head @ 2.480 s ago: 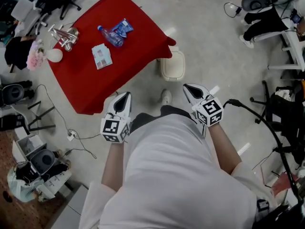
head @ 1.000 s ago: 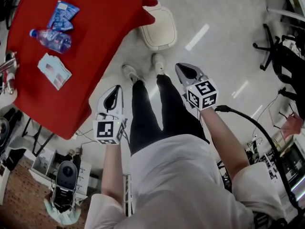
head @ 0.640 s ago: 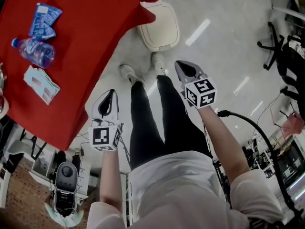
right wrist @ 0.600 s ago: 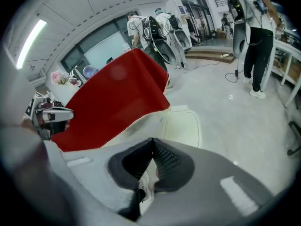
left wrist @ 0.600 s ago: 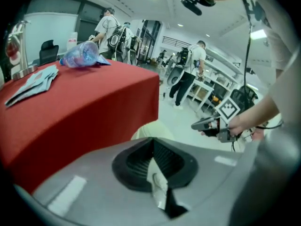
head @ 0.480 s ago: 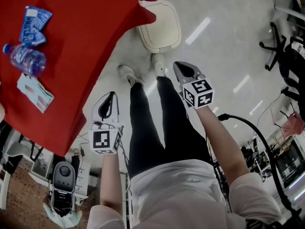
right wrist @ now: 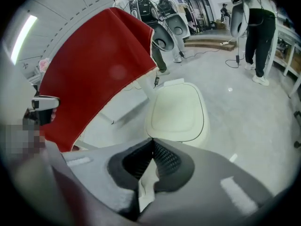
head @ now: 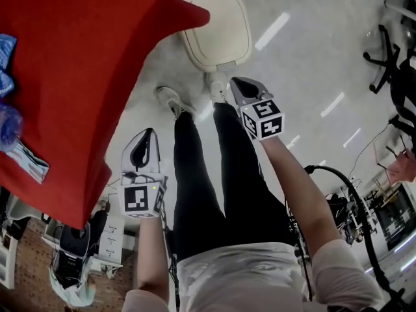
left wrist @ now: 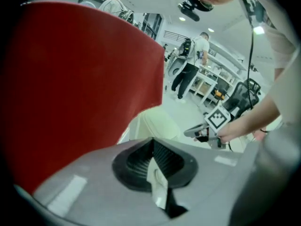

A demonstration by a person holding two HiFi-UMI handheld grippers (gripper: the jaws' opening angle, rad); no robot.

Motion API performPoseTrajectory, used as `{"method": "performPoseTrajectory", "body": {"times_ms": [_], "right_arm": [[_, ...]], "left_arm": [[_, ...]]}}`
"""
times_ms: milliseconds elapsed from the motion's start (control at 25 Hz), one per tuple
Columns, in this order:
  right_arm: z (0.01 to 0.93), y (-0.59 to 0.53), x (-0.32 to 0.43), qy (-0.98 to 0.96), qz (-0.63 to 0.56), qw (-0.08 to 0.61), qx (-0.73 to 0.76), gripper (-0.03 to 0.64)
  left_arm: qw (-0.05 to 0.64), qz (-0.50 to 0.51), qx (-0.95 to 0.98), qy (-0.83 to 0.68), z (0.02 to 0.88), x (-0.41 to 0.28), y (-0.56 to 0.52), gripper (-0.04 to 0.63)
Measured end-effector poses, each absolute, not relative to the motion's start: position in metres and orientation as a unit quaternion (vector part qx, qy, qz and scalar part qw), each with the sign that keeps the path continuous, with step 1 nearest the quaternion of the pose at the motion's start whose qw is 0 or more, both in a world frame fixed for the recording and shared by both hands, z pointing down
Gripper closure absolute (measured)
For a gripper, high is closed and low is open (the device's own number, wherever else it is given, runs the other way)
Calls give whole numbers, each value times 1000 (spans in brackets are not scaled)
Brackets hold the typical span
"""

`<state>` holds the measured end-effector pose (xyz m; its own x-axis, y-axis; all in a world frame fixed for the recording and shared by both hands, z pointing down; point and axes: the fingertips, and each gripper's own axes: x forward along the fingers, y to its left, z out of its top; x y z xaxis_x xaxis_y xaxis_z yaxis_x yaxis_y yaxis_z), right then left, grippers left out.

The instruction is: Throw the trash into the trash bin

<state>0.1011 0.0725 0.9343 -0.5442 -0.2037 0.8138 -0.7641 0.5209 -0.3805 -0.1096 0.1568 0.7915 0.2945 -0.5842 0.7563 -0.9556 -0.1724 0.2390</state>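
Observation:
The cream trash bin (head: 218, 28), lid closed, stands on the floor beside the red-clothed table (head: 71, 64). On the table at the picture's left edge lie a plastic bottle (head: 6, 125), a blue wrapper (head: 5, 57) and a flat packet (head: 29, 162). My left gripper (head: 145, 136) hangs shut and empty below the table's corner, beside my left leg. My right gripper (head: 239, 84) is shut and empty, pointing down at the floor just short of the bin. In the right gripper view the bin (right wrist: 176, 109) lies straight beyond the right gripper (right wrist: 151, 142). The left gripper (left wrist: 153, 142) faces the red cloth (left wrist: 84, 79).
My legs and white shoes (head: 170, 99) stand between the grippers. A black cable (head: 338, 181) loops at the right, and an office chair base (head: 390, 51) sits further right. Equipment (head: 71, 252) crowds the floor under the table. People stand in the background (left wrist: 188, 60).
Both grippers have sunk toward the floor, jaws unchanged. The view has shifted, so the table and its trash have slid to the picture's left edge and the bin sits nearer the right gripper.

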Motion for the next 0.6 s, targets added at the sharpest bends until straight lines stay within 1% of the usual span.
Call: {"method": "performPoseTrajectory", "body": {"times_ms": [240, 600], "right_arm": [[986, 74, 107, -770, 386, 398, 315, 617], [1026, 75, 107, -744, 389, 430, 333, 617]], "left_arm": [[364, 257, 716, -537, 809, -106, 158, 591], [389, 247, 704, -541, 819, -101, 153, 591]]}}
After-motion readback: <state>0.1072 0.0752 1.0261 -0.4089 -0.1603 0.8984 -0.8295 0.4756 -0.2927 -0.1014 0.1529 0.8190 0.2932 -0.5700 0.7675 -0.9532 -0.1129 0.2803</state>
